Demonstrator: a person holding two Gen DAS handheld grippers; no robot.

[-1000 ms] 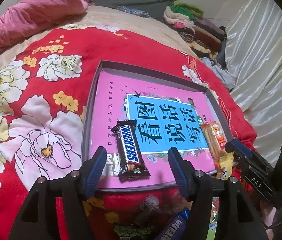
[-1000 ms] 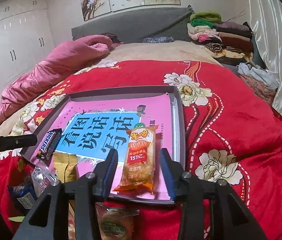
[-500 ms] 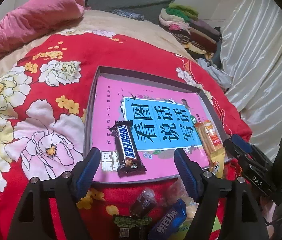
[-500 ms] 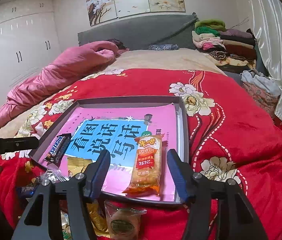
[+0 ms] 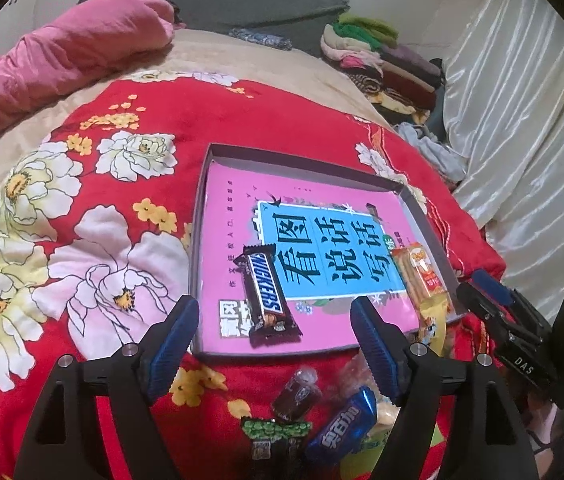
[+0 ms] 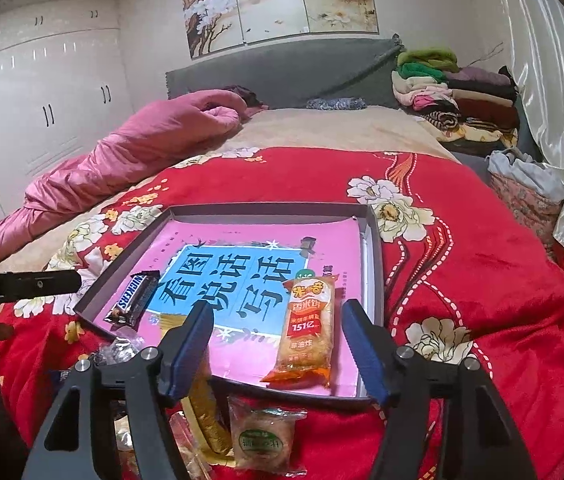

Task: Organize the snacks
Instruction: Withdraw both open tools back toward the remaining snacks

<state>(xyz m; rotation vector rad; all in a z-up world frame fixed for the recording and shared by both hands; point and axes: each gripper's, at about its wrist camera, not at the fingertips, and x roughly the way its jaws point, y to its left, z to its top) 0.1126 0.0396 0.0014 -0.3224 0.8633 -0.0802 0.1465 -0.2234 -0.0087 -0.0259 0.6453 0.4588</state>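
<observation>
Snickers bar [image 5: 266,293] lengthwise in tray [image 5: 417,216], rice cracker pack [image 6: 309,330] likewise, both jaws spread, empty

left tongs [image 5: 276,326] angled down, jaws spread wide and empty, just been opening, right tongs [image 6: 278,338] tilted down too, jaws apart, nothing pinched, also just opened up, right tongs sitting at 4 o'clock in the left view

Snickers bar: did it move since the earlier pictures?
No. The Snickers bar still lies at the blue panel's lower left corner on the pink book inside the tray.
</observation>
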